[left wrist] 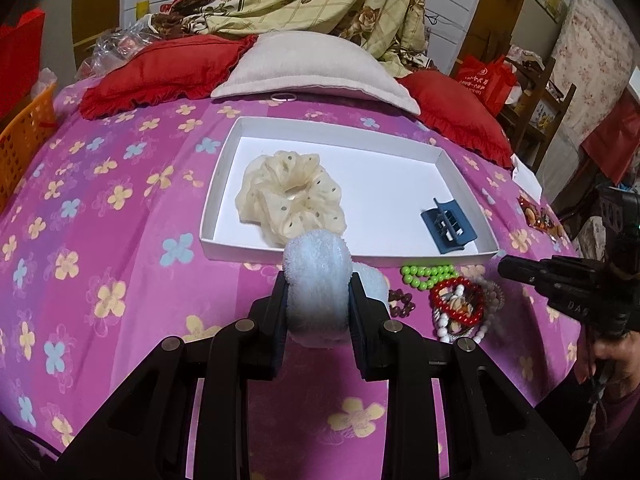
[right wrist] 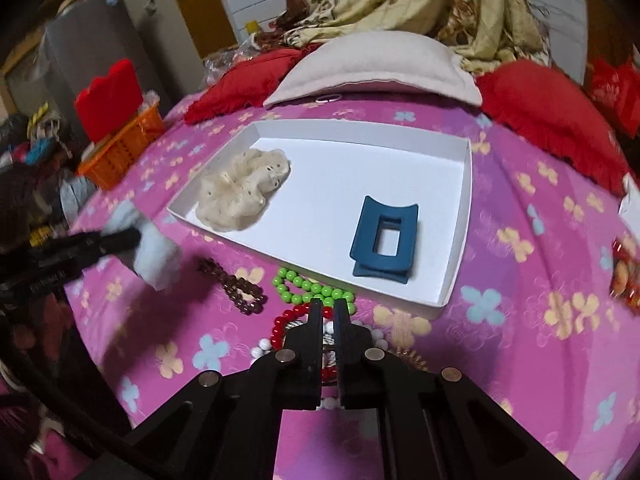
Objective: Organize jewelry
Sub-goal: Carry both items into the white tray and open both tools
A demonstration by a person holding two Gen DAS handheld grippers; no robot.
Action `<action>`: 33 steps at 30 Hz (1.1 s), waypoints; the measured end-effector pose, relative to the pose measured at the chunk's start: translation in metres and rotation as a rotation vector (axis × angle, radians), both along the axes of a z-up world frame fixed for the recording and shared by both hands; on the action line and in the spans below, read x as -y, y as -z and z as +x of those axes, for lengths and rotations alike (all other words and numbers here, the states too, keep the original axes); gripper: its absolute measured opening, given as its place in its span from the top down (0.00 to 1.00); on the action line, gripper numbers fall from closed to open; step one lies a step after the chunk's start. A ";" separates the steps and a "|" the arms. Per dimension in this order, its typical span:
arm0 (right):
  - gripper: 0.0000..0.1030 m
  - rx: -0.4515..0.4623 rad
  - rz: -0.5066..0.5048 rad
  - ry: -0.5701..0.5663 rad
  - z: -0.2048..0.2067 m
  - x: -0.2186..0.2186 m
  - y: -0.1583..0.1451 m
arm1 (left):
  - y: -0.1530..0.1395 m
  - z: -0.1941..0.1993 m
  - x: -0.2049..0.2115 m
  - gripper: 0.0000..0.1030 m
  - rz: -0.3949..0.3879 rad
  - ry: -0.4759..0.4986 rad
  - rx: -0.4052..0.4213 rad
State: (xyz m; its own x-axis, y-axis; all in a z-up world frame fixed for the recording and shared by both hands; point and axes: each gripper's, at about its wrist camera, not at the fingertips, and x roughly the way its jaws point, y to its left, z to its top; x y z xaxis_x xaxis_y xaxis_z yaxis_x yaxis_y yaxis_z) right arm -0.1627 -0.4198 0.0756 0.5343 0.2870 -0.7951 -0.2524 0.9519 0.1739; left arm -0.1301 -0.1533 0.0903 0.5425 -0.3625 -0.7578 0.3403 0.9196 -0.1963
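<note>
My left gripper [left wrist: 318, 280] is shut on a fluffy pale blue scrunchie [left wrist: 316, 276] and holds it just in front of the white tray [left wrist: 344, 258]; it also shows in the right wrist view [right wrist: 154, 252]. The tray holds a cream scrunchie [left wrist: 290, 196] and a blue hair claw [left wrist: 448, 226]. My right gripper [right wrist: 327, 304] is nearly shut and empty above a pile of bracelets: green beads [right wrist: 312, 292], red beads [right wrist: 286, 320], white beads [right wrist: 264, 346] and dark brown beads [right wrist: 240, 286].
Red cushions [left wrist: 160, 70] and a grey pillow [left wrist: 320, 68] lie behind the tray on the pink flowered bedspread [left wrist: 100, 220]. A white ring [left wrist: 282, 97] lies by the pillow. An orange basket [left wrist: 24, 140] stands at the left. A snack packet [right wrist: 624, 276] lies at the right.
</note>
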 end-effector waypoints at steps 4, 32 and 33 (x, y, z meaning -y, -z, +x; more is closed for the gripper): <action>0.70 -0.065 -0.064 -0.040 0.008 -0.012 0.021 | -0.003 -0.003 0.004 0.75 0.001 0.009 0.006; 0.91 0.046 0.068 0.020 0.014 0.007 -0.025 | -0.012 0.010 0.016 0.75 -0.002 0.011 0.008; 0.91 0.051 0.069 0.022 0.016 0.007 -0.028 | -0.013 0.013 0.019 0.75 0.004 0.011 0.014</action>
